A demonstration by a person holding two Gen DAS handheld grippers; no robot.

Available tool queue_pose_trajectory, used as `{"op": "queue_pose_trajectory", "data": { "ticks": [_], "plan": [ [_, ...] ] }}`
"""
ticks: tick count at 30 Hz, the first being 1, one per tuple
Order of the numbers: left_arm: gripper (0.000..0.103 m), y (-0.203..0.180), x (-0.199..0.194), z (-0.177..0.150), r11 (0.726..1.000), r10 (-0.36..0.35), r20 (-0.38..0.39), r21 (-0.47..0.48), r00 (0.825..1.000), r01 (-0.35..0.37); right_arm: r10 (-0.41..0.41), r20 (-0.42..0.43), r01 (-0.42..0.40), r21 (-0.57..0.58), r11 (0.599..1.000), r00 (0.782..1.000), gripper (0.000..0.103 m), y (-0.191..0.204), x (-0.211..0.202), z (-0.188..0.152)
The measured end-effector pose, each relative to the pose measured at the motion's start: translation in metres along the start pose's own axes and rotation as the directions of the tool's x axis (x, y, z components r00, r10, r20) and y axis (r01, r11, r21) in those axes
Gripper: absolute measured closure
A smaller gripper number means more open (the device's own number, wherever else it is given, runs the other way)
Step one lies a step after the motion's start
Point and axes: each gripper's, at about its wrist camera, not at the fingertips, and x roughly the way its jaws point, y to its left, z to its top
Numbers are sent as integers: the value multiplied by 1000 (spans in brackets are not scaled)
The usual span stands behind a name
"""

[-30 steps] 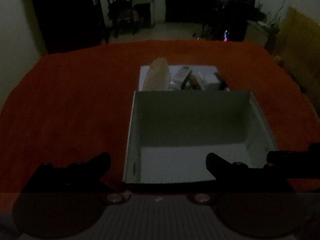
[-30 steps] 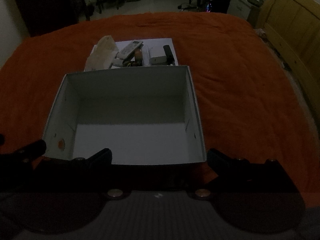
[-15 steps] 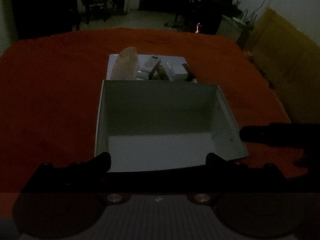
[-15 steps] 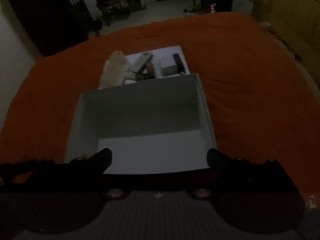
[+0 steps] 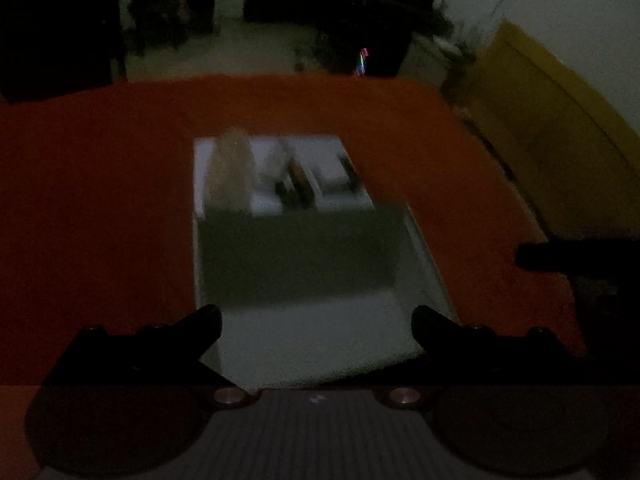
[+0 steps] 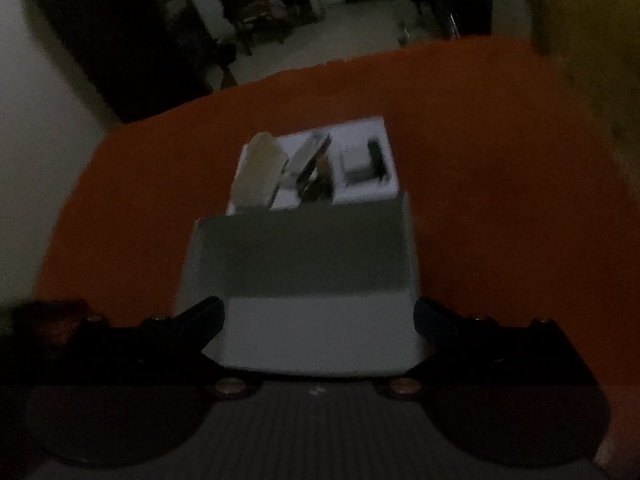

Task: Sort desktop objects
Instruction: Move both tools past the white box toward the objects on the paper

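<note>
An empty white box [image 5: 320,332] [image 6: 316,332] sits on the orange cloth just ahead of both grippers. Behind it lies a white sheet [image 5: 320,148] [image 6: 360,128] with a pale crumpled bag [image 5: 230,168] [image 6: 258,172], a remote control [image 6: 306,156], a small white block [image 5: 336,172] [image 6: 356,170] and a dark stick-shaped item [image 6: 376,156]. My left gripper [image 5: 316,320] is open over the box's near part, nothing between its fingers. My right gripper [image 6: 318,316] is open too, with the box's near end between its spread fingers. The right gripper's dark finger [image 5: 560,258] shows at the right of the left wrist view.
The orange cloth [image 5: 100,200] [image 6: 500,160] covers a wide flat surface. A yellow wooden board [image 5: 560,128] stands to the right. Beyond the far edge are a chair [image 6: 256,4], dark furniture and a pale floor. Both views are dim and blurred.
Both grippers have moved forward and risen; the box sits lower in each view. The right view has tilted and swung, and motion blur has grown. Both stay open.
</note>
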Motion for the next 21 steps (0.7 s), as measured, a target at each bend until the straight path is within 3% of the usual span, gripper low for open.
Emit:
{"op": "queue_pose_trajectory", "data": {
  "ticks": [4, 10, 13, 16, 21],
  "plan": [
    [0, 0, 5, 33, 997, 71, 79, 28, 994, -73, -31, 78, 39, -105, 994, 996, 0, 9, -3, 28],
    [0, -16, 28, 69, 973, 103, 83, 197, 991, -118, 8, 146, 12, -135, 991, 989, 0, 16, 15, 65],
    [0, -20, 47, 83, 970, 40, 72, 238, 997, -56, 27, 127, -12, -124, 992, 991, 0, 13, 38, 81],
    [0, -15, 69, 97, 981, -24, 63, 191, 998, 12, 43, 114, -31, -102, 994, 993, 0, 5, 60, 95],
    [0, -11, 105, 118, 977, -29, 44, 212, 999, 19, 15, 114, -5, -88, 996, 993, 1, -5, 90, 122]
  ]
}}
